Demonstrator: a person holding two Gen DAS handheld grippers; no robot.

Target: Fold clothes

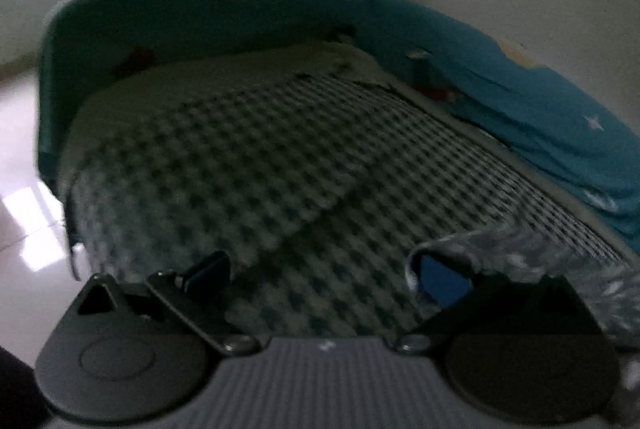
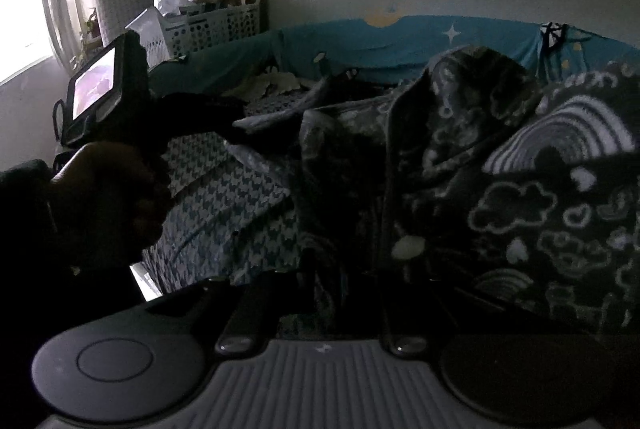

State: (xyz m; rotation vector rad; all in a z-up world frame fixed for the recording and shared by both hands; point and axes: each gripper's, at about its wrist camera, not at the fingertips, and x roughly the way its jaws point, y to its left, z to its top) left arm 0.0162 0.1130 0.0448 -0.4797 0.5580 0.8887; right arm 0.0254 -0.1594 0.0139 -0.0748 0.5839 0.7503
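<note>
- Garment [image 2: 460, 165], dark with cloud print, was seen bunched on the bed [image 1: 248, 165].
- Right tongs [image 2: 340, 293] were seemingly pinching its fabric; a thin bite could slip.
- Left tongs [image 1: 328, 269] were spread, one finger [image 1: 444, 277] under a cloth edge; snagging was possible.

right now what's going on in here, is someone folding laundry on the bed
A person is working at a bed covered with a checked sheet, a gripper in each hand. The right gripper is buried in a dark garment printed with clouds and rainbows, bunched up and not yet folded; its grip cannot be judged. The left gripper is open, with a fold of that cloth draped over one finger. The left hand shows in the right wrist view.
</note>
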